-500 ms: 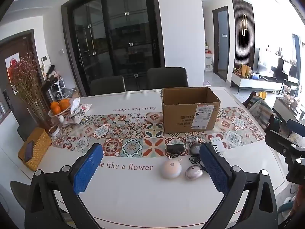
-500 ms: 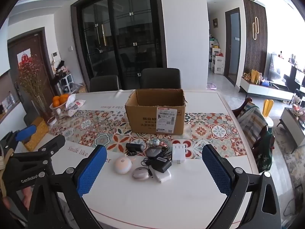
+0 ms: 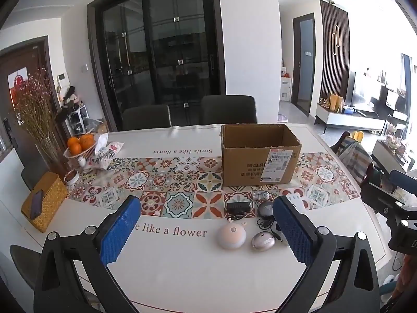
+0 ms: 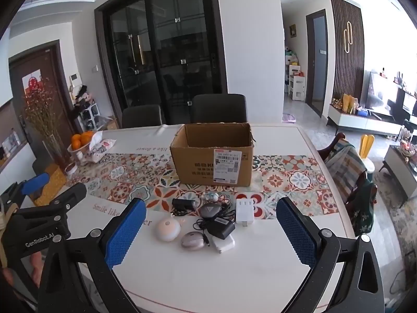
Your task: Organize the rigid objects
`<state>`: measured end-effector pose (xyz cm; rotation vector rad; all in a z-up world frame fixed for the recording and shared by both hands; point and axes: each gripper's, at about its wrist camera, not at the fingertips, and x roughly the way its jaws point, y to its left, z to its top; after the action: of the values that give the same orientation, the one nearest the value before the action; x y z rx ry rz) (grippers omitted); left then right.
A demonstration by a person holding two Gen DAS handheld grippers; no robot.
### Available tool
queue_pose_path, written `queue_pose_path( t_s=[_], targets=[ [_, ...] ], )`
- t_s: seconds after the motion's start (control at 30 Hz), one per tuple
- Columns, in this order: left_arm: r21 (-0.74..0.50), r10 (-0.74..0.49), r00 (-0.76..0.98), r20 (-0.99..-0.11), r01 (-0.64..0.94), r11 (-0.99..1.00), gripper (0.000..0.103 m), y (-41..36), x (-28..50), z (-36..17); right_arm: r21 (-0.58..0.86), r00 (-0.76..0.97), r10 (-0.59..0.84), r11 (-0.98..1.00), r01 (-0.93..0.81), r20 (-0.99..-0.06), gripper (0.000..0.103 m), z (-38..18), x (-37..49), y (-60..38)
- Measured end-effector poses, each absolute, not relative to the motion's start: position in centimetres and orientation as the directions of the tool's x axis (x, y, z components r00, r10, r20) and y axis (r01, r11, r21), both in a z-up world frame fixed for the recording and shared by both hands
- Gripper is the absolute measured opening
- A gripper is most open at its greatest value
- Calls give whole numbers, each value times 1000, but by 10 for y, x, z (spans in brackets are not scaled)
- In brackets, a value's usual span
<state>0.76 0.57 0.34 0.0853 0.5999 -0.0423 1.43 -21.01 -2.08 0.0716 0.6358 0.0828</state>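
Several small gadgets are lying in a loose cluster just in front of the cardboard box [image 4: 212, 154], probably staged there for packing. The box is sitting upright on the table [image 4: 208, 274], mouth open upward, its long side and label facing the cameras. Nearest the box, a white plug block [image 4: 244, 210] is lying flat, prongs pointing away from the box. A black adapter [image 4: 221, 229] is resting slantwise on a white charger [image 4: 225, 244]. A round white puck [image 4: 168, 229] and a silver mouse [image 4: 192, 240], long axis across, are lying farthest from it. Both the left gripper [image 3: 206, 234] and the right gripper [image 4: 211, 237] are hovering wide apart, gripping nothing, well short of the box.
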Motion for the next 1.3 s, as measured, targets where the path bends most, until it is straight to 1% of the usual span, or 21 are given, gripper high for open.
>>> queue_pose_path(
  t_s=[0.37, 1.3],
  targets=[
    [64, -26, 838, -545, 73, 995, 103, 7, 7, 10, 95, 810, 100, 994, -55, -578, 100, -15, 17, -210],
    [60, -42, 834, -550, 89, 994, 103, 5, 10, 10, 71, 821, 78, 996, -45, -566, 100, -8, 14, -208]
  ],
)
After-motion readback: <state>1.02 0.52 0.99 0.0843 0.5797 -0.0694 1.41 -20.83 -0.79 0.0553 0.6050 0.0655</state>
